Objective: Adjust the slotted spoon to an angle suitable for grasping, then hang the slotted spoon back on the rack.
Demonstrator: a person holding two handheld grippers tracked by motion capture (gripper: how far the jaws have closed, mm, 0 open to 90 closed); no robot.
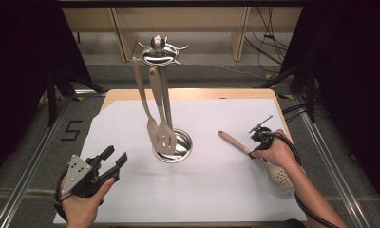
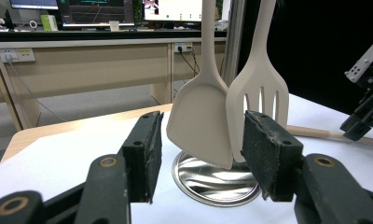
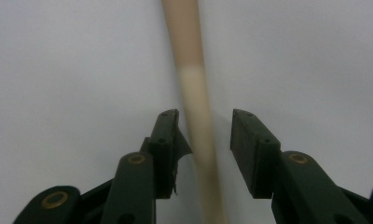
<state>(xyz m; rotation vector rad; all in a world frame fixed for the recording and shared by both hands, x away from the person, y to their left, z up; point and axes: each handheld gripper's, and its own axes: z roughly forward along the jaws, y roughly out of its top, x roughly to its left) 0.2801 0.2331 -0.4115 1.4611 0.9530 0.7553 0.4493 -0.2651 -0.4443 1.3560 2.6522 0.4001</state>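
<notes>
Right gripper (image 3: 204, 140): pointing down, jaws standing apart astride the spoon (image 1: 278, 175) handle, not pressing it.
Right hand (image 1: 273, 153): arching over the spoon at 4 o'clock from the rack (image 1: 160, 50).
Left gripper (image 1: 113, 159): released, aiming toward 1 o'clock.
Spoon: lying on paper (image 1: 197, 190).

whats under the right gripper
The skimmer's handle lies on the white paper, between the open pads of the right gripper and apart from both. In the high view, the hand covers part of the handle.
</notes>
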